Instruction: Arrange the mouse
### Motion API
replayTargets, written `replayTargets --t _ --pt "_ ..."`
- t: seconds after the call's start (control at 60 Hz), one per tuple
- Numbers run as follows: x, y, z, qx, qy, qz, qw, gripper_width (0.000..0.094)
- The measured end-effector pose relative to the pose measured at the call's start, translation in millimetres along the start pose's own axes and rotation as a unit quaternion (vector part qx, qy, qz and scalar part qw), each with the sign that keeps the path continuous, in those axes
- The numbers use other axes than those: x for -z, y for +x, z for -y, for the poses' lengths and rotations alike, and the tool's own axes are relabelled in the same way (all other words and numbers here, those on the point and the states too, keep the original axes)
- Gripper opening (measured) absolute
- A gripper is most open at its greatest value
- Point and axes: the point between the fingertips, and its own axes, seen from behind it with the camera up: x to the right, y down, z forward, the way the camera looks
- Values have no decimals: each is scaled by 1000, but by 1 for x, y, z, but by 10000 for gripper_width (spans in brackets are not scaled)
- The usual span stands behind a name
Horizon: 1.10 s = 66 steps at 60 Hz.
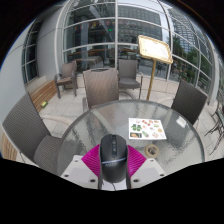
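A dark grey computer mouse sits between my gripper's two fingers, its nose pointing ahead over a round glass table. The pink pads press against both of its sides. The gripper is shut on the mouse and holds it just above the table's near part.
A white sheet with coloured pictures lies on the table ahead and to the right. Several dark chairs stand round the table. A wooden lectern stands further back before a glass building front.
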Motion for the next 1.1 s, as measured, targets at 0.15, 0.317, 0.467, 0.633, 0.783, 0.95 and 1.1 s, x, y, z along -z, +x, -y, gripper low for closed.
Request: replayTargets --t 0.15,0.317,0.467,0.633,0.783,0.95,1.1 --pt "-46 -35 -106 5 -78 4 997 322" --pt "-67 -44 -168 -3 -114 -1 993 324" --pt "-69 -43 -170 -13 -115 -4 993 387" --pt "-60 -38 -167 -25 -131 -7 991 673" --pt "-11 -22 -118 -32 -84 -15 996 867" --pt "70 3 -75 -43 -37 -12 998 871" --pt "141 32 -60 -46 -4 -15 999 861"
